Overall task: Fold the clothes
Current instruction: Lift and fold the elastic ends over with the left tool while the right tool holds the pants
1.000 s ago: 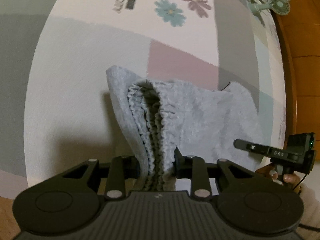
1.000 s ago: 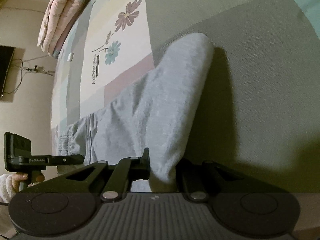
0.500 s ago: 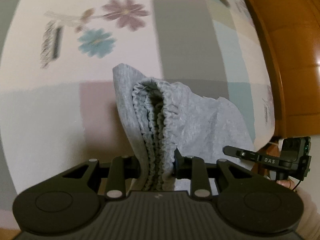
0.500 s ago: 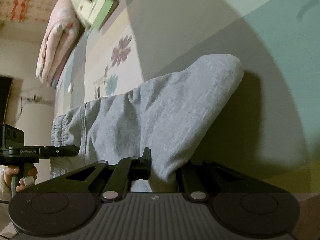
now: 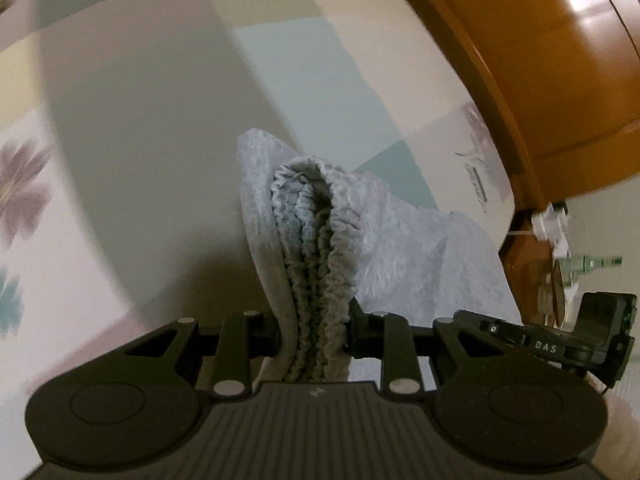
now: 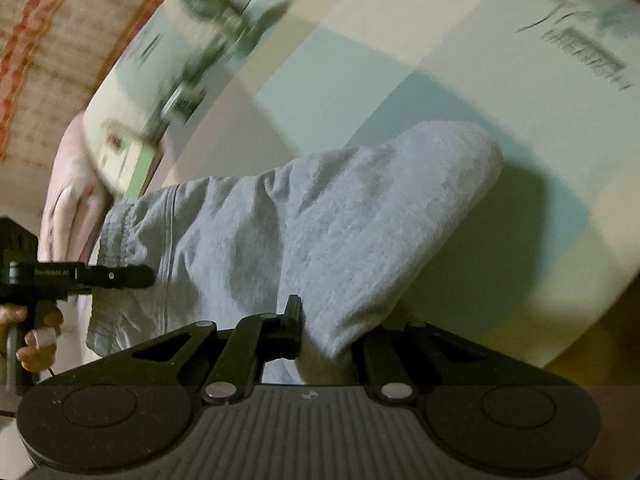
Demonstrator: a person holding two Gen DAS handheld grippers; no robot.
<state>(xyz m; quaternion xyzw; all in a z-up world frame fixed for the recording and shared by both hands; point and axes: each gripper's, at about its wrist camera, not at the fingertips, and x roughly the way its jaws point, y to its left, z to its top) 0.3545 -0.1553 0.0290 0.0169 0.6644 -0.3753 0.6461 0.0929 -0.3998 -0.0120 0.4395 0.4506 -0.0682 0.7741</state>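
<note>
Two grippers are holding one grey garment above a patchwork bed. In the left wrist view, the left gripper (image 5: 314, 334) is clamping the bunched elastic waistband (image 5: 320, 264) of the garment (image 5: 404, 248), which is hanging over the bed (image 5: 304, 64) beside a wooden frame (image 5: 532, 56). In the right wrist view, the right gripper (image 6: 326, 330) is pinching the garment's (image 6: 320, 232) other end shut, cloth sagging toward the left gripper (image 6: 120, 276).
</note>
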